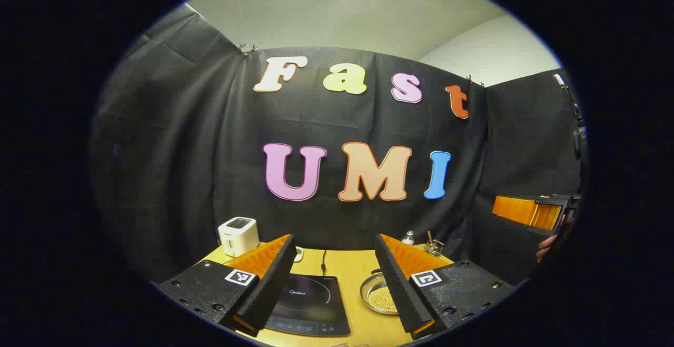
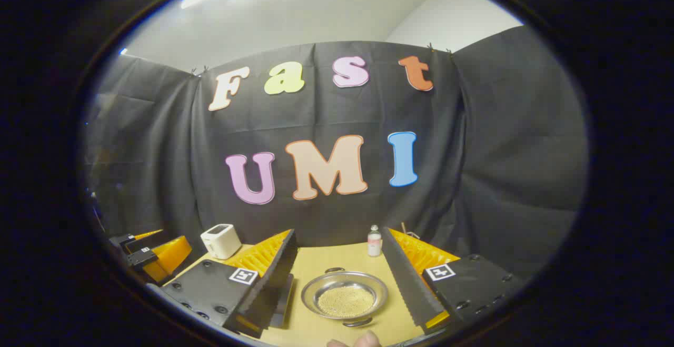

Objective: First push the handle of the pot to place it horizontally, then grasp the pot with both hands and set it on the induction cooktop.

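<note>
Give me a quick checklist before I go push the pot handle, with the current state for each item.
1. Left gripper open, nothing between its fingers: ok.
2. Right gripper open, nothing between its fingers: ok.
3. Pot located on the table, holding small pale grains, right gripper above and short of it: ok.
4. Induction cooktop top bare, ready to receive the pot: ok.
5. Handle position: small handles show at the pot's far and near rim; whether that counts as horizontal: cannot tell.
6. Bottle behind the pot stands apart from it: ok.
</note>
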{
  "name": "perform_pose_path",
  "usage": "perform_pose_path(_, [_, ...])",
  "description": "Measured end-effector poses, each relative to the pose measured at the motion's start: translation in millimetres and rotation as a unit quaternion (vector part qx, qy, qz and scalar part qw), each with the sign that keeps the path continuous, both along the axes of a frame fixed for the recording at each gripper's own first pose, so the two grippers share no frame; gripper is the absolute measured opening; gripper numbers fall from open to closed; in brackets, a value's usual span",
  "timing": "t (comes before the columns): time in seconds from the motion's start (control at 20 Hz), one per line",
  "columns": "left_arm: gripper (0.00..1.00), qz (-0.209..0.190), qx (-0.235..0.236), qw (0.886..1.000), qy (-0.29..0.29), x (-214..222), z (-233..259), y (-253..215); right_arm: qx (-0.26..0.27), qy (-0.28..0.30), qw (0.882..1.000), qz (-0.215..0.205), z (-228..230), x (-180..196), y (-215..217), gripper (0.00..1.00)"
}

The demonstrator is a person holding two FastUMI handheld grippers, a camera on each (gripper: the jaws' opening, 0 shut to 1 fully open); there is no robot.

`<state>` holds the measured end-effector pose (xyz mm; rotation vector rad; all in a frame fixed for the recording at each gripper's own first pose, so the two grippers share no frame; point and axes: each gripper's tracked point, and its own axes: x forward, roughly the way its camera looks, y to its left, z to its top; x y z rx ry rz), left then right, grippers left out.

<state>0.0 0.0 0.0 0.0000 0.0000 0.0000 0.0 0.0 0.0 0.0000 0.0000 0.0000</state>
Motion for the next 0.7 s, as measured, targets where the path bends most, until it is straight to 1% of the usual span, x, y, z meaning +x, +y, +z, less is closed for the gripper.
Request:
perform_pose_path(0.05, [0.92, 0.004, 0.0, 1.0, 0.001, -2.7, 1.3, 3.1, 0.003, 0.001, 1.0, 0.006, -1.4, 1.7, 5.8, 0.92])
perform_pose_path(0.1, [0.92, 0.009, -0.001, 1.0, 0.001, -4.6, 1.6, 5.4, 0.005, 0.004, 1.0, 0.011, -3.0, 3.1, 10.2, 0.92])
perform_pose_path(0.15, [0.89, 0.014, 0.0, 1.0, -0.002, -5.9, 3.1, 8.1, 0.004, 0.006, 1.0, 0.015, -6.0, 3.9, 13.1, 0.92])
perform_pose_path(0.2, [0.92, 0.018, 0.002, 1.0, -0.002, -6.7, 3.2, 10.4, 0.002, 0.009, 1.0, 0.018, -8.0, 4.1, 15.5, 0.92])
perform_pose_path(0.35, [0.92, 0.029, 0.004, 1.0, 0.003, -9.3, 0.9, 17.6, 0.0, 0.014, 1.0, 0.024, -11.0, 4.4, 18.5, 0.97])
perform_pose_path(0.4, [0.87, 0.033, 0.004, 0.999, 0.002, -10.4, 2.2, 20.6, -0.001, 0.014, 1.0, 0.023, -10.3, 4.7, 18.1, 0.99])
perform_pose_path(0.65, [0.87, 0.041, 0.004, 0.999, 0.007, -9.3, -1.9, 21.9, -0.004, 0.019, 1.0, 0.023, -16.4, 9.3, 18.5, 0.99])
perform_pose_path(0.7, [0.89, 0.04, 0.002, 0.999, 0.009, -9.0, -3.1, 21.9, -0.004, 0.023, 0.999, 0.024, -17.9, 9.9, 19.0, 0.99])
